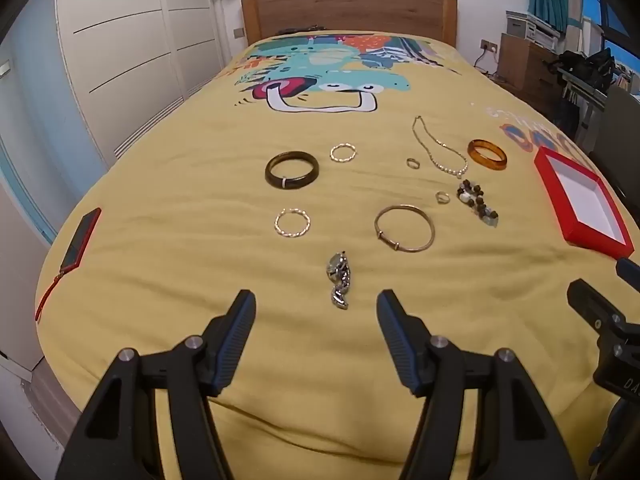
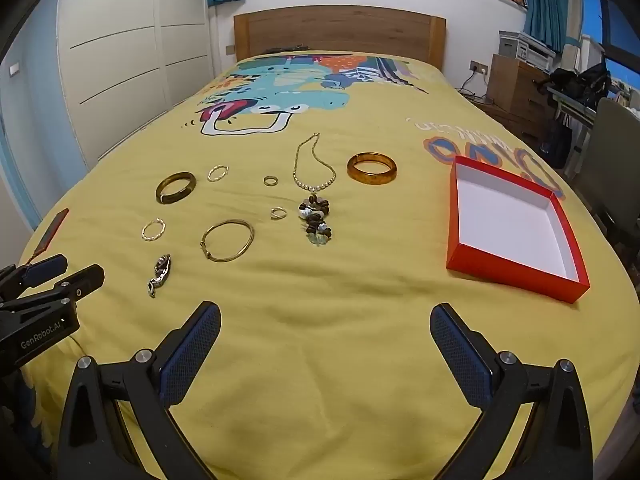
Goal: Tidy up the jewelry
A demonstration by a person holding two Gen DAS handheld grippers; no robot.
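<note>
Jewelry (image 1: 340, 280) on the bedspread (image 1: 200, 280) ahead of both grippers' wide-open, empty jaws, red box (image 2: 516, 220) rightward.

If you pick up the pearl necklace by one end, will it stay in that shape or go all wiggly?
Probably wiggly. The pearl necklace lies in a loose, curving loop on the yellow bedspread, so it looks like a limp chain, not a stiff ring like the amber bangle beside it. It would likely dangle and swing. Its thin chain could slip from wide pads, so pinching the pearl part seems safer.

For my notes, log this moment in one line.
left gripper: open, empty | right gripper: open, empty | jewelry: on bedspread | red box: empty
</note>
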